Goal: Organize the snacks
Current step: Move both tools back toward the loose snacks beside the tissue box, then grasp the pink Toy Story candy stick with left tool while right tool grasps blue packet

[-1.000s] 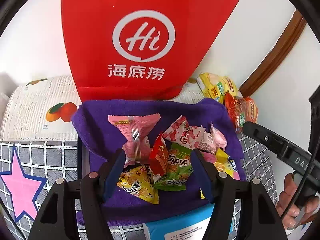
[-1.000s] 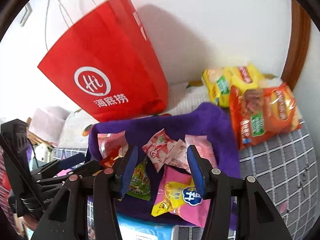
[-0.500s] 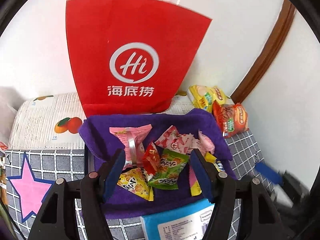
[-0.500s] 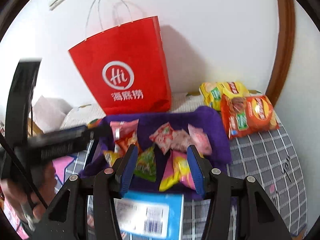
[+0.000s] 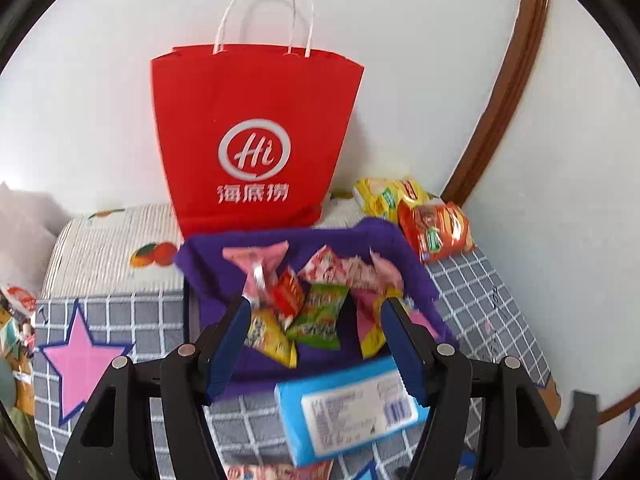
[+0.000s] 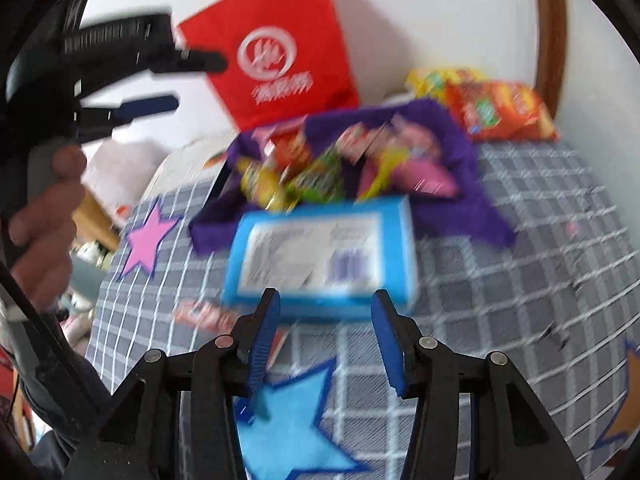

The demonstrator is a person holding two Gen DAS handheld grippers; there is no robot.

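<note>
While both pairs hang above the checked bedcover (image 5: 484, 292), I see my left tongs (image 5: 314, 334) spread apart and empty, and my right tongs (image 6: 324, 334) likewise apart, gripping nothing. Just beyond them lies a blue box (image 5: 352, 408), label up, touching the near edge of a purple cloth (image 5: 212, 264). On that cloth sits the heap of small snack packets (image 5: 316, 300). Farther off, a red paper bag (image 5: 256, 140) stands against the wall, with two larger snack bags (image 5: 424, 216) to the far right. The right view is blurred.
</note>
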